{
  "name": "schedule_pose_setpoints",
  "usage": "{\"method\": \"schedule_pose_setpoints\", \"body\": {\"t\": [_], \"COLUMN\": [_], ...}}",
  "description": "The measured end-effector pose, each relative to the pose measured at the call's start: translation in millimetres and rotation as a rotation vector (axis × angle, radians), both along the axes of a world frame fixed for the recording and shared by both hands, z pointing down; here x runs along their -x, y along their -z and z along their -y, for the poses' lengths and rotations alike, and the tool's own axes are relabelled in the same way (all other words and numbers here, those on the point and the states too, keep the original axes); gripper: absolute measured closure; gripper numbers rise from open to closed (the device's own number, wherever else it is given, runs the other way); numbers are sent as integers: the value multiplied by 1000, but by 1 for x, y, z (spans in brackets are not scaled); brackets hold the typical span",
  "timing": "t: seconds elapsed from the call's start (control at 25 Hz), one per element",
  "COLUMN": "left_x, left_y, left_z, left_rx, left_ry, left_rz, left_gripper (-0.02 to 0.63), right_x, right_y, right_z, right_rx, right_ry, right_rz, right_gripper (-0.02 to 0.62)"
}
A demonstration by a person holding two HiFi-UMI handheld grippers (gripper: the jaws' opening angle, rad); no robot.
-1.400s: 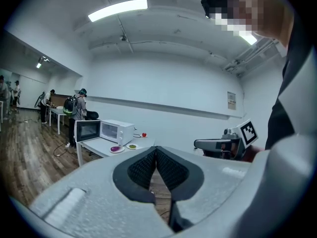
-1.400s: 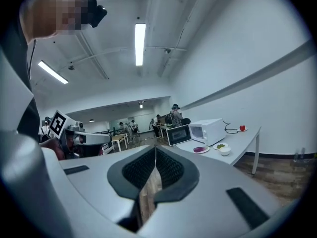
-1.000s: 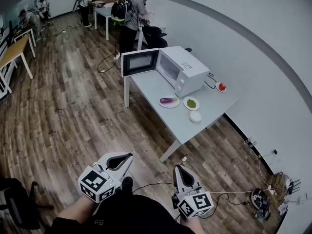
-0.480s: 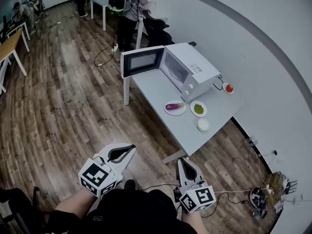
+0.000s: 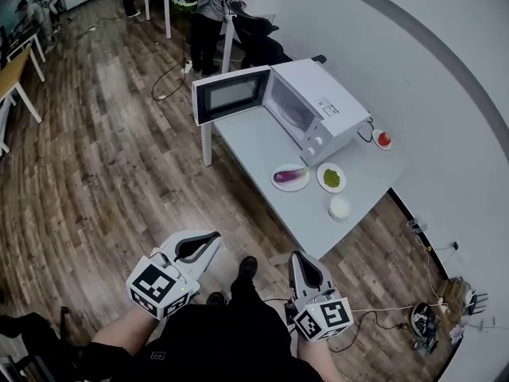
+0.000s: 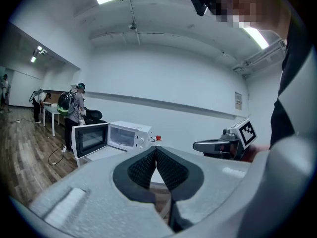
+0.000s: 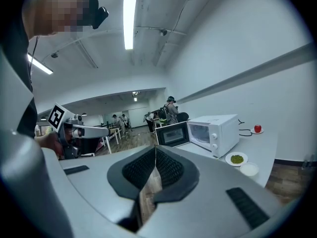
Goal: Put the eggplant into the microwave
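A purple eggplant lies on a white plate on the grey table, just in front of the white microwave. The microwave's door hangs wide open to the left. My left gripper and right gripper are held low near my body, well short of the table. Both are shut with nothing between their pads. The microwave shows far off in the left gripper view and again as the microwave in the right gripper view.
On the table also stand a plate of green food, a small white bowl and a red fruit on a dish. People stand at desks beyond. Cables lie on the wooden floor at right.
My view has drawn closer to the table, which now sits lower and larger in the head view. Both grippers stay shut near my body.
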State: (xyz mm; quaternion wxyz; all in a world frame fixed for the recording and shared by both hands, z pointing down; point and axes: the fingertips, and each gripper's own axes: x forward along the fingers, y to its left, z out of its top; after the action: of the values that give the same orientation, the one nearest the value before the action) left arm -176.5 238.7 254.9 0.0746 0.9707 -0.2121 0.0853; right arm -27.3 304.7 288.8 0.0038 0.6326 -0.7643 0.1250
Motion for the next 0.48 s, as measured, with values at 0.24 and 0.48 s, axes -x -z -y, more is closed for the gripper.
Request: {"method": "schedule_pose_setpoints", "body": {"t": [0.24,0.48], "left_x": [-36,-88], "left_y": [-10,-7], "left_z": [40,95], "left_rx": [14,8], "left_ry": [-6,18], "left_rz": [11,3], "left_gripper": [597,597], "right_x": [-38,-91], "right_y": [-13,-20], "right_z": [46,100], "right_rx": [6,13], "right_ry": [-4,18], "right_rz": [12,22], "right_gripper": [578,578]}}
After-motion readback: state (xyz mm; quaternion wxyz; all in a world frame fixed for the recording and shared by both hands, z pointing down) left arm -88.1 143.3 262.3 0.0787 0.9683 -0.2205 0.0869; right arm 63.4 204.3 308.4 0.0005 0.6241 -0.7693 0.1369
